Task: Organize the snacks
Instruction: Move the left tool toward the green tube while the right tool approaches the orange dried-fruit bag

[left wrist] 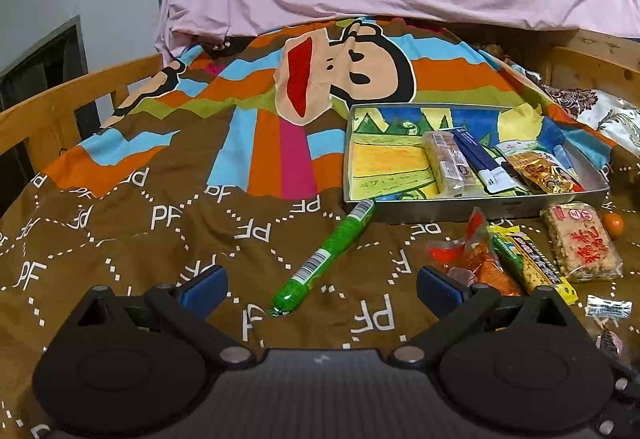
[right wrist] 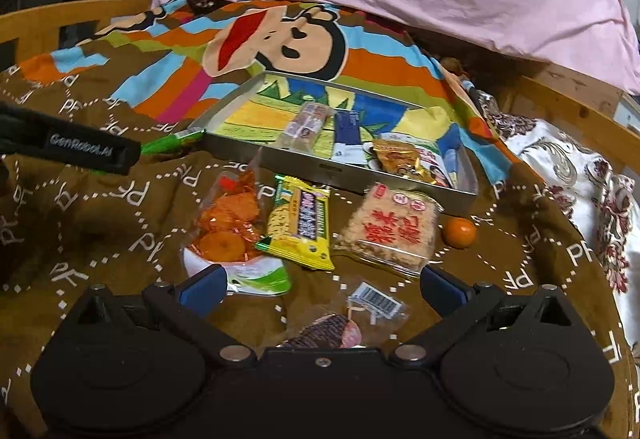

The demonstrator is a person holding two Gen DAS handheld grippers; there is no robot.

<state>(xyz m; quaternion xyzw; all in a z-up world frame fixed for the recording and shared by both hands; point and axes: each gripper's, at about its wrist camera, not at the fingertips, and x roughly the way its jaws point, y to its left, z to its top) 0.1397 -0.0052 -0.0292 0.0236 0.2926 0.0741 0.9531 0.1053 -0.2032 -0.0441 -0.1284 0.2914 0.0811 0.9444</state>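
Both tongs gape wide, empty: left gripper (left wrist: 320, 289) near green sausage stick (left wrist: 326, 257), which I could roll off; right gripper (right wrist: 322, 285) hovers over loose packets.

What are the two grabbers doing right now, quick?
Left gripper: open, holding nothing, green sausage stick lying ahead.
Right gripper: open, holding nothing, above the snacks.
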